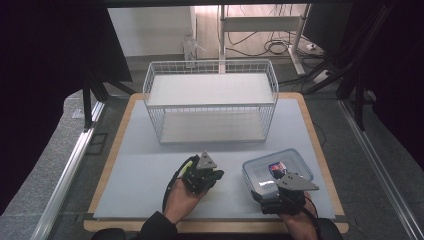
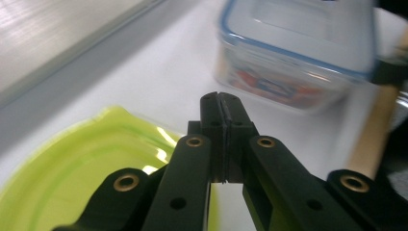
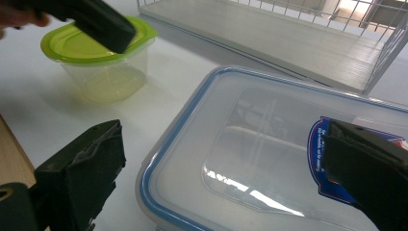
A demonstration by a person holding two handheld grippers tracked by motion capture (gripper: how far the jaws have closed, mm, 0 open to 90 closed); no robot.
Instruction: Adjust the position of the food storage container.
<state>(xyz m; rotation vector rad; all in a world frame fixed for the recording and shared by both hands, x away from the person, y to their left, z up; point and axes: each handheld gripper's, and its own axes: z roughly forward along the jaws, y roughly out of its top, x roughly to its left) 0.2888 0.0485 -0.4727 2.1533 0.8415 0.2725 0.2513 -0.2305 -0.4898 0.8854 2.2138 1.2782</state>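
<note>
A small clear tub with a lime-green lid stands on the white table top; a sliver of the lid shows beside a hand. My left gripper hovers over the green lid with its jaws pressed together and nothing between them, also seen as left gripper and left gripper. To its right lies a clear box with a blue-rimmed lid, a red and blue packet inside. My right gripper stands wide open at the near end of the box, one jaw beside its corner, the other over the lid.
A white wire rack with two shelves stands at the back middle of the table. The white mat lies on a wooden board whose edge runs close to the box. Cables and desk legs lie beyond the table.
</note>
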